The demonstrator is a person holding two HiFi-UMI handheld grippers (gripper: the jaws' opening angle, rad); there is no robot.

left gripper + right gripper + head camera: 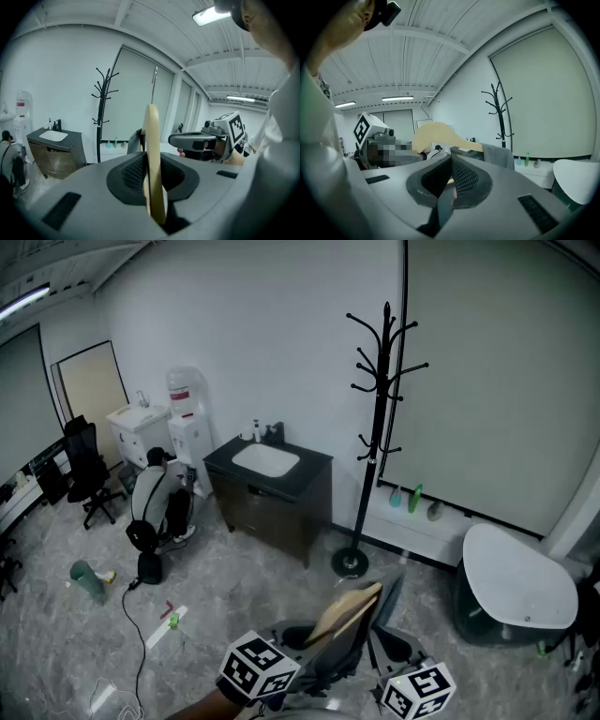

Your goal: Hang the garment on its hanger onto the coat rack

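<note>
Head view. No print is readable: the marker cubes carry only black-and-white squares, and the red label on the water dispenser (187, 423) is too small to read. You hold both tools low at the bottom edge, cubes up, jaws pointing away from you. The left gripper (330, 641) and the right gripper (382, 654) sit close together. The wooden hanger (345, 612) lies between them. Its long axis is tilted, with the high end aimed at the foot of the coat rack (379, 418). The grey garment (386, 601) is draped on that high end. The rack stands on the floor at the back wall, between the sink cabinet (272, 493) and the white-lidded bin (516, 582), well apart from the hanger.

Left gripper view. The jaws are pinching the hanger (151, 129), which you see edge-on and upright, rising out of the pads. The garment (135, 140) shows just behind it. The right gripper (199, 139) is level on the right, and the rack (101, 110) is far off on the left.

Right gripper view. The jaws are pressed together to a thin slit; I cannot tell whether anything is caught in it. The hanger (433, 133) is broadside just beyond the tips. Its arm slopes down to the right, and its wire hook (424, 101) points up. The garment (499, 155) hangs on the right end. The left gripper (417, 156) is level on the left.
</note>
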